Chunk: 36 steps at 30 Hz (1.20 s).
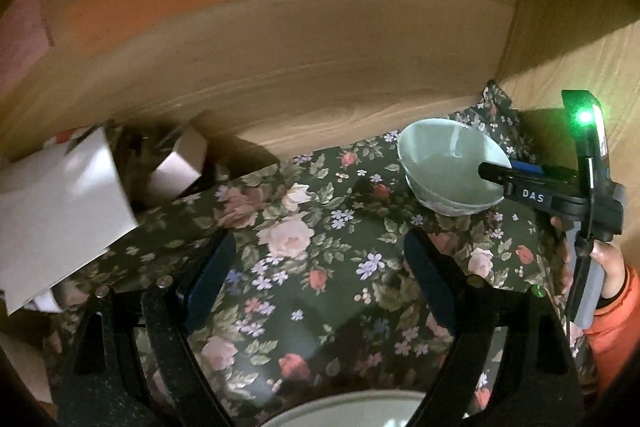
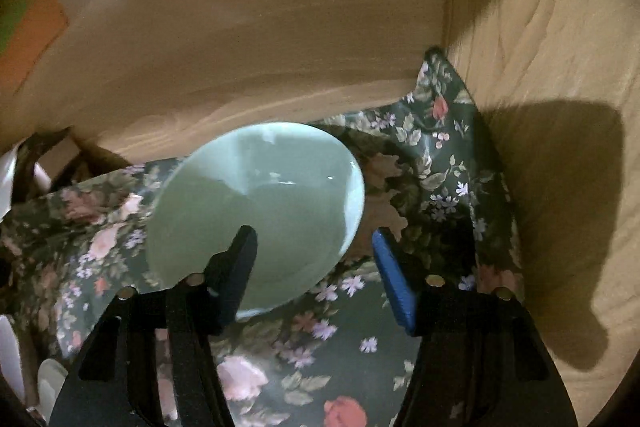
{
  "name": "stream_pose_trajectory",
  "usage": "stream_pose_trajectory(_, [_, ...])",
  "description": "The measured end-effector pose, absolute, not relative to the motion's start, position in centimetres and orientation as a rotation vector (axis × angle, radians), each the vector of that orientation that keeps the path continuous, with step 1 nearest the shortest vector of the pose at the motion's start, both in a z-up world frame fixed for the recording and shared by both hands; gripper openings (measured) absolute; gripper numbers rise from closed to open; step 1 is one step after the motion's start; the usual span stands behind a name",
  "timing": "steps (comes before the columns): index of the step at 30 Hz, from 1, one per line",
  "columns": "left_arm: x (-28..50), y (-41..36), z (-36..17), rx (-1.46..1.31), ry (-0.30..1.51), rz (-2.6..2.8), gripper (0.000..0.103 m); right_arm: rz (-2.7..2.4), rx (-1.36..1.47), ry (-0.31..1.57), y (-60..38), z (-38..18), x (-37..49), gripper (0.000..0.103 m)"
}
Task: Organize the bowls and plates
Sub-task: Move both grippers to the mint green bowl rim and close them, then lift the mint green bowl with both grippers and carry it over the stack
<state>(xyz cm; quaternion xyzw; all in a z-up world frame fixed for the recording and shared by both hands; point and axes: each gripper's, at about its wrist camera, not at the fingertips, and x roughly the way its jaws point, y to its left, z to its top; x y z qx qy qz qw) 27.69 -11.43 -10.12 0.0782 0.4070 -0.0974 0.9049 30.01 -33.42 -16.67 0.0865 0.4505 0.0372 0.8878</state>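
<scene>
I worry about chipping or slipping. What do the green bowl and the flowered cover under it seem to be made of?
Green bowl: probably glazed ceramic; smooth, glossy, with small bright glints inside.
Flowered cover: looks like coated cloth or vinyl; printed roses, slight sheen, creased at the corner. Which of the two is unclear.

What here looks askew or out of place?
The green bowl is tilted, not flat on the floral cloth; the right gripper has one finger inside it and one outside its rim. At far left, white boxes lie jumbled. No spill or crack shows.
</scene>
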Motion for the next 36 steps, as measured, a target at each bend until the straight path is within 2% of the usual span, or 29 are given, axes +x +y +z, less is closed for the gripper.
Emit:
stream_pose_trajectory(1, [28.0, -11.6, -10.3, 0.165, 0.845, -0.203, 0.087, 0.079, 0.185, 0.947, -33.6, -17.0, 30.3, 0.044])
stream_pose_trajectory(2, [28.4, -11.8, -10.5, 0.169, 0.852, -0.204, 0.087, 0.078, 0.189, 0.955, -33.7, -17.3, 30.5, 0.036])
stream_pose_trajectory(5, [29.2, -12.1, -11.0, 0.177, 0.866, -0.205, 0.087, 0.086, 0.206, 0.977, -34.1, -18.1, 31.1, 0.028])
stream_pose_trajectory(6, [29.5, -12.3, -11.3, 0.181, 0.873, -0.21, 0.087, 0.097, 0.215, 0.984, -34.2, -18.3, 31.2, 0.022])
stream_pose_trajectory(23, [31.6, -12.1, -14.8, 0.16, 0.99, -0.215, 0.084, 0.264, 0.04, 0.997, -28.4, -16.8, 26.0, 0.019])
stream_pose_trajectory(29, [32.0, -12.4, -16.8, 0.176, 1.069, -0.22, 0.063, 0.337, 0.074, 1.02, -27.6, -17.2, 24.2, 0.019])
stream_pose_trajectory(31, [32.1, -12.7, -17.3, 0.188, 1.083, -0.224, 0.053, 0.353, 0.071, 1.024, -27.3, -17.1, 24.3, 0.02])
stream_pose_trajectory(36, [32.1, -13.2, -18.2, 0.205, 1.109, -0.244, 0.037, 0.359, 0.116, 1.023, -27.5, -17.1, 24.1, 0.023])
